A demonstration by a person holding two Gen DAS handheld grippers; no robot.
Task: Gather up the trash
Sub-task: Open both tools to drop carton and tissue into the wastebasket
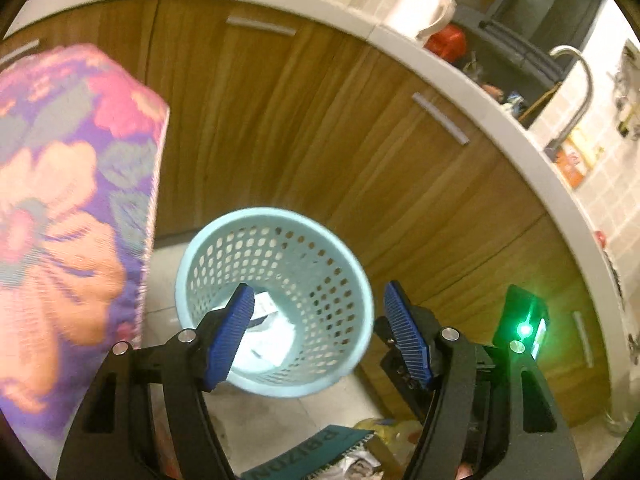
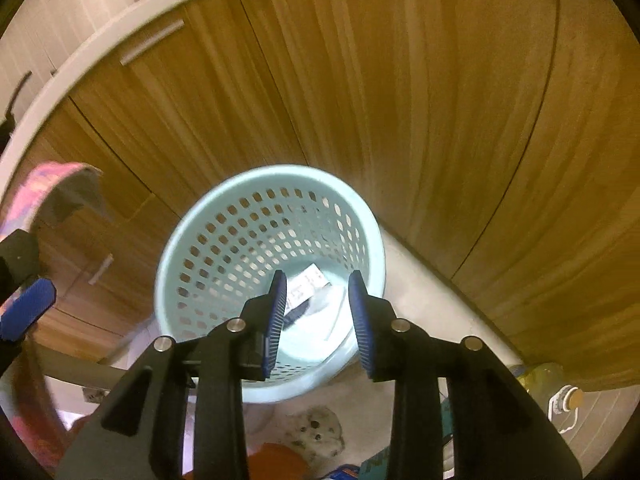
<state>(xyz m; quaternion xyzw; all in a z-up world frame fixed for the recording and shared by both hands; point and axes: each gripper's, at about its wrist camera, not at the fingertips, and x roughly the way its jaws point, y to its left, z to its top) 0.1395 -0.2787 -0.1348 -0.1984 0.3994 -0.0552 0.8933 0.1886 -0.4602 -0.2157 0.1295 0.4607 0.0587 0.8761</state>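
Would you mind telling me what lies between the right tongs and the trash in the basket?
Nothing: in the right wrist view the open right tongs hang empty above the basket, with only air down to the paper scraps on its bottom.

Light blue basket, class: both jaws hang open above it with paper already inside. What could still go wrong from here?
1. The basket is light-looking and perforated; the left gripper or right gripper might clip its rim and tip it.
2. The paper scraps could then spill.
3. Floor clutter like the notebook might get overlooked.
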